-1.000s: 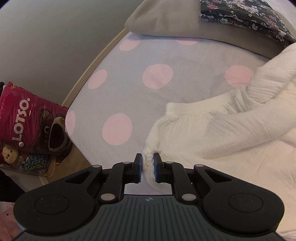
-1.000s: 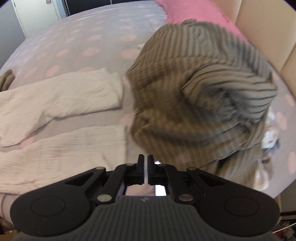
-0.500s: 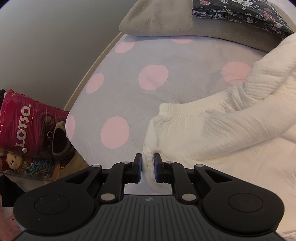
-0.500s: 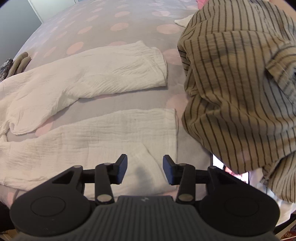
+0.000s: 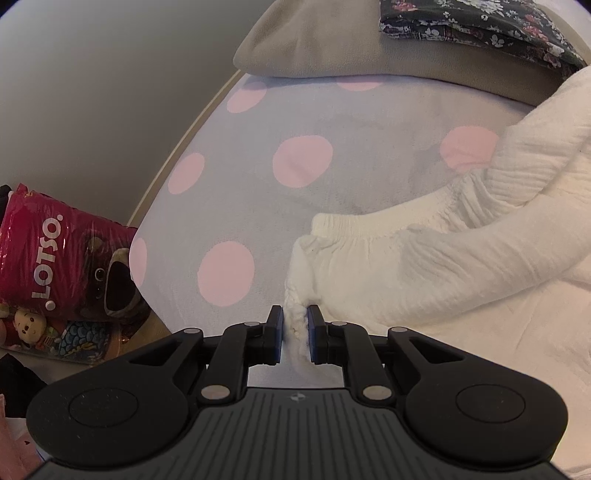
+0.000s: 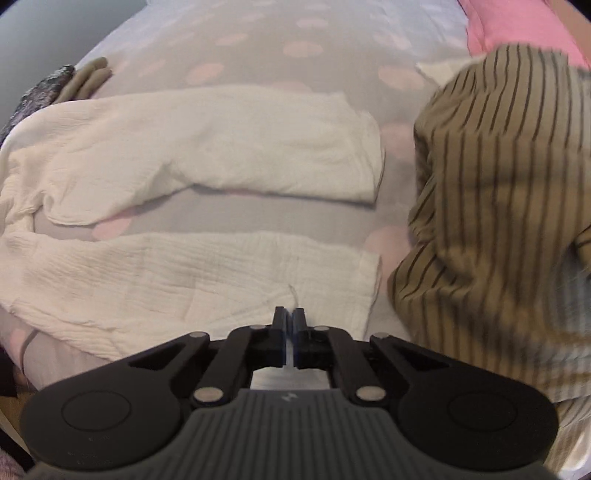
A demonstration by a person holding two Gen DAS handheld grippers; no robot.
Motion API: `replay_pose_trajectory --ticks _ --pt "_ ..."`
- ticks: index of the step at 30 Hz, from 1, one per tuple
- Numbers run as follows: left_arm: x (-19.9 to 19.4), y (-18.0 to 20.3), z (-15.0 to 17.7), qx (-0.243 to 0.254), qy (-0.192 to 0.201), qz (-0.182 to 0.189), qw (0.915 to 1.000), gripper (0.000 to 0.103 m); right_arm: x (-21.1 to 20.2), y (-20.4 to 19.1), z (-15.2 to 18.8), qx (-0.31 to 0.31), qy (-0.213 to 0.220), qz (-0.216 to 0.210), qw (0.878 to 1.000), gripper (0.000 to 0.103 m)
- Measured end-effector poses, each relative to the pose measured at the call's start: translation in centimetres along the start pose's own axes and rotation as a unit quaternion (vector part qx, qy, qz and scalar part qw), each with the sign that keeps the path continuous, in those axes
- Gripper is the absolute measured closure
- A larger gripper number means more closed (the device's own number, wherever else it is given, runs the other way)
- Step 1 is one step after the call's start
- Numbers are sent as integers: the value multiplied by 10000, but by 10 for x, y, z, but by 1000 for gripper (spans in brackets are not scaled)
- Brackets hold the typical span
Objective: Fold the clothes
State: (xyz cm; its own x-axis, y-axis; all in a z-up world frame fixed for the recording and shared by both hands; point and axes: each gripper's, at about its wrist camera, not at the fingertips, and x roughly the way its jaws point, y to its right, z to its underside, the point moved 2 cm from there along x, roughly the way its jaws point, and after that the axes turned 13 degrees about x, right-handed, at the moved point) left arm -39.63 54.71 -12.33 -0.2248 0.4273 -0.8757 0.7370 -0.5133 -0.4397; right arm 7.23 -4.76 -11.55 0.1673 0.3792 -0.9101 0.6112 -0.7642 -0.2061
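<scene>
Cream crinkled trousers (image 5: 424, 266) lie spread on a grey bed sheet with pink dots (image 5: 258, 129). In the left wrist view my left gripper (image 5: 295, 325) is shut on the near corner of their gathered waistband, and the cloth bunches between the blue pads. In the right wrist view both legs run left to right, the far leg (image 6: 221, 147) above the near leg (image 6: 184, 280). My right gripper (image 6: 290, 321) is shut on the near leg close to its hem, and a small pinch fold rises just ahead of the fingers.
An olive striped garment (image 6: 498, 221) is heaped right of the trouser hems, with a pink pillow (image 6: 517, 26) behind it. A taupe folded piece (image 5: 332, 40) and a dark floral one (image 5: 480, 22) lie past the waistband. A red Lotso bag (image 5: 55, 258) sits beside the bed.
My right gripper swung left off the striped garment, opened over the near trouser leg, then closed on the cloth by the hem. The left gripper kept its hold on the waistband.
</scene>
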Motion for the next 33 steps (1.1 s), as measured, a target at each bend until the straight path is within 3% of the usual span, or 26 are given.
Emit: replay_pose_trajectory --ticks 5,13,23,27,33 --pt "-5 -1 1 18 48 15 10000 92 -36 5 4 -406 7 95 9991 101" --pt "-7 -6 9 130 -76 194 9997 92 -74 4 42 -1170 -426 432 9913 102" --pt "8 1 23 633 -571 231 9961 92 -46 15 102 -1411 -1715 1085 9690 102" --pt "17 5 30 827 -825 232 9929 88 -40 16 104 -1357 -1870 1056 9672 101" --pt "26 8 38 1028 -1098 257 9883 84 -38 17 101 -1248 -1927 1203 9658 90"
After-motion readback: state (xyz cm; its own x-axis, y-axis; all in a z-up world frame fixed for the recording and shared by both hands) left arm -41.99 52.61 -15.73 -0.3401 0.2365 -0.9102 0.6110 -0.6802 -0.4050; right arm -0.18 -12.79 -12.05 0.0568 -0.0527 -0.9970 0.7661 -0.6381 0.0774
